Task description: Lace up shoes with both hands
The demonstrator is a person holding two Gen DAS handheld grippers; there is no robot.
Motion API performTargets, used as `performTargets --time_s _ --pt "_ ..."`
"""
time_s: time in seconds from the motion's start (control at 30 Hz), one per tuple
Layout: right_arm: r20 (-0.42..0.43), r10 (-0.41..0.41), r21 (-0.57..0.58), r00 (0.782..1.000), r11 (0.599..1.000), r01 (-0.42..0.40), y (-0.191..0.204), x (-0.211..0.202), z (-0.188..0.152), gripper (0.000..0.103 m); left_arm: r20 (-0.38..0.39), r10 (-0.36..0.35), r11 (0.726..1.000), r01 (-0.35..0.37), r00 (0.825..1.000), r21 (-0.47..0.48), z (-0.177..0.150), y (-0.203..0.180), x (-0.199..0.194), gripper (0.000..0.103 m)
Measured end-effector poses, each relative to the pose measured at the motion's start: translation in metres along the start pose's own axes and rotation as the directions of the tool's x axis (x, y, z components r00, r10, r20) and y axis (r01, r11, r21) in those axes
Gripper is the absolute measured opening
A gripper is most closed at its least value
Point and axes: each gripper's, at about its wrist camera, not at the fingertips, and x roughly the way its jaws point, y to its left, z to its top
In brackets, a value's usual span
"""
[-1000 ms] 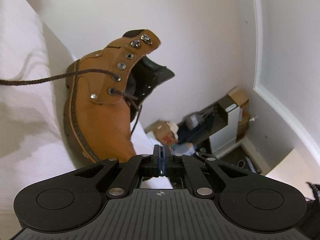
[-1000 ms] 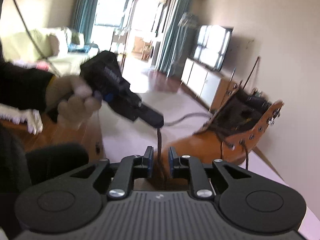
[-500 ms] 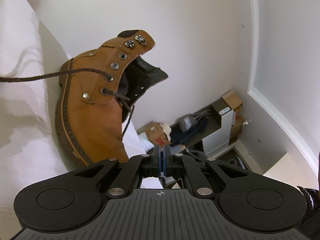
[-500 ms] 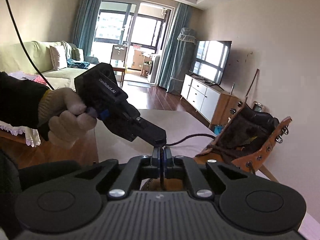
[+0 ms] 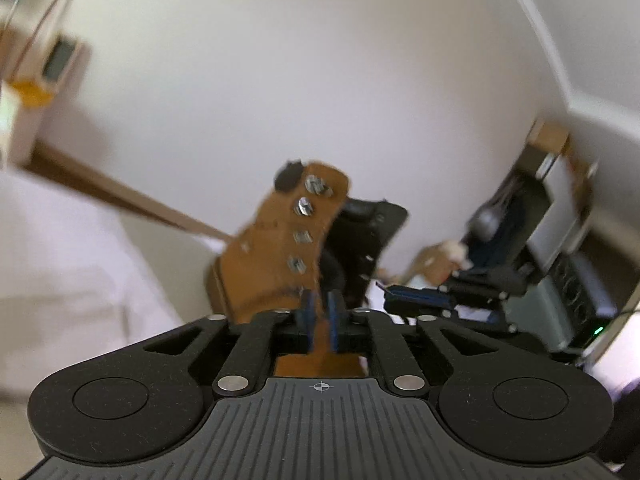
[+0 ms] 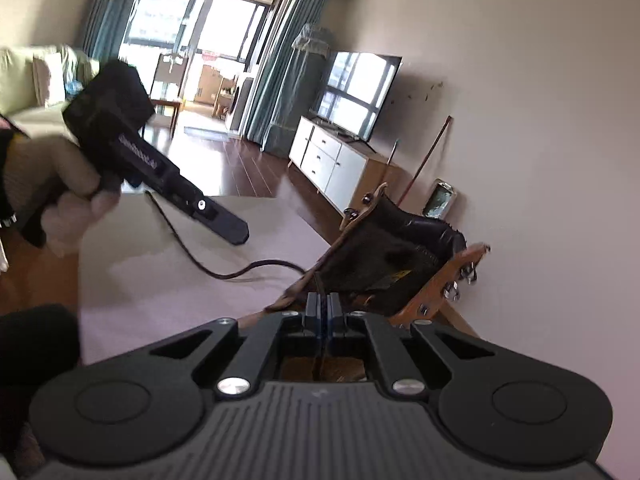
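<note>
1. Boot (image 6: 400, 264) lies tilted on the pale surface (image 6: 168, 288).
2. Right gripper (image 6: 323, 312) is clamped on a dark lace strand (image 6: 319, 284).
3. Left gripper (image 5: 320, 316) jaws are opening; apparently empty, view blurred.
4. Loose lace (image 6: 240, 270) trails across the surface.

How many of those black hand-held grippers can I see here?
2. The right hand-held gripper at the bottom, shut on the lace by the boot; the left hand-held gripper at upper left in a gloved hand, jaws opening with nothing between them.
</note>
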Motion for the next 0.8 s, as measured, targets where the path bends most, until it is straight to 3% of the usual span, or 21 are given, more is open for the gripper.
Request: performTargets --time_s 0.1,0.23,0.33,0.53,0.8 --pt "-0.057 0.002 -0.038 0.998 0.999 -0.004 -0.007 0.020 0.009 0.004 -0.048 0.052 0.996 -0.049 0.997 0.069 0.015 -0.002 0.015 0.011" --pt "-0.124 0.037 -0.111 0.992 0.993 -0.050 -0.007 0.039 0.015 0.004 -0.065 0.017 0.997 -0.012 0.998 0.078 0.029 0.002 0.023 0.022" --pt "-0.140 0.057 -0.145 0.988 0.986 -0.077 -0.006 0.044 0.020 0.004 -0.073 0.012 0.995 -0.004 0.997 0.102 0.045 0.003 0.028 0.023" --pt "-0.139 0.119 -0.190 0.983 0.971 -0.145 -0.009 0.049 0.020 0.004 -0.082 0.032 0.993 -0.022 0.996 0.112 0.048 0.012 0.030 0.026" --pt "-0.066 0.196 -0.203 0.978 0.957 -0.206 -0.018 0.043 0.013 0.004 -0.102 0.049 0.995 -0.041 0.994 0.086 0.040 0.025 0.030 0.028"
